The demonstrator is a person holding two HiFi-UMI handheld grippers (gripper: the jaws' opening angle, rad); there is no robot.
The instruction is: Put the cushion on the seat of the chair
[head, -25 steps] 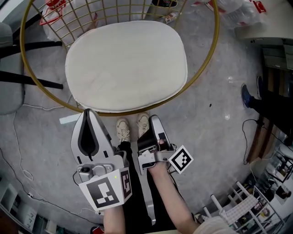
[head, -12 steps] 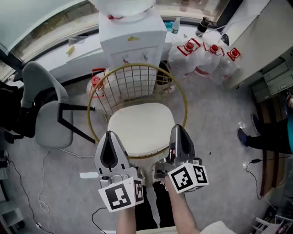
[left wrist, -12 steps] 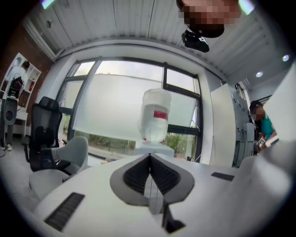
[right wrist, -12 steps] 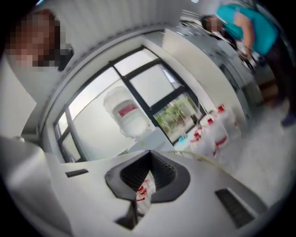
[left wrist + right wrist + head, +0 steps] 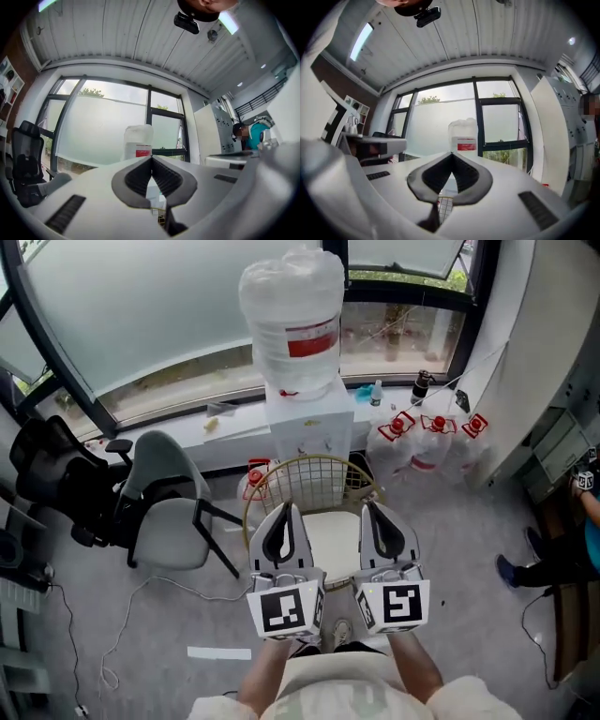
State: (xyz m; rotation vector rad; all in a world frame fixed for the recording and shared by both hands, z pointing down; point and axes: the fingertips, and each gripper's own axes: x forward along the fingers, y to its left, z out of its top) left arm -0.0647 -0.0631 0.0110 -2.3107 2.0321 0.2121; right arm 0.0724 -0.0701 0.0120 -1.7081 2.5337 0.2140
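Glossy gold wire chair [image 5: 309, 486], matt cream cloth cushion [image 5: 334, 542]; translucent plastic jug [image 5: 292, 324]

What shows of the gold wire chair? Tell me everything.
The chair is a round tub of thin gold-coloured wire: a hoop rim with a grid back, looking like metal. It stands upright on the grey floor, in front of the white water dispenser. A cream cushion lies flat on its seat. Its front and legs are out of sight.

The cushion [image 5: 334, 545] is cream-white, its chair [image 5: 314, 470] a thin gold wire grid. The left gripper [image 5: 285, 508] and right gripper [image 5: 369, 506] are pale grey with black pads, their cubes patterned in black-and-white squares. The water bottle [image 5: 292, 315] wears a red label; the floor [image 5: 187, 615] is mottled grey.
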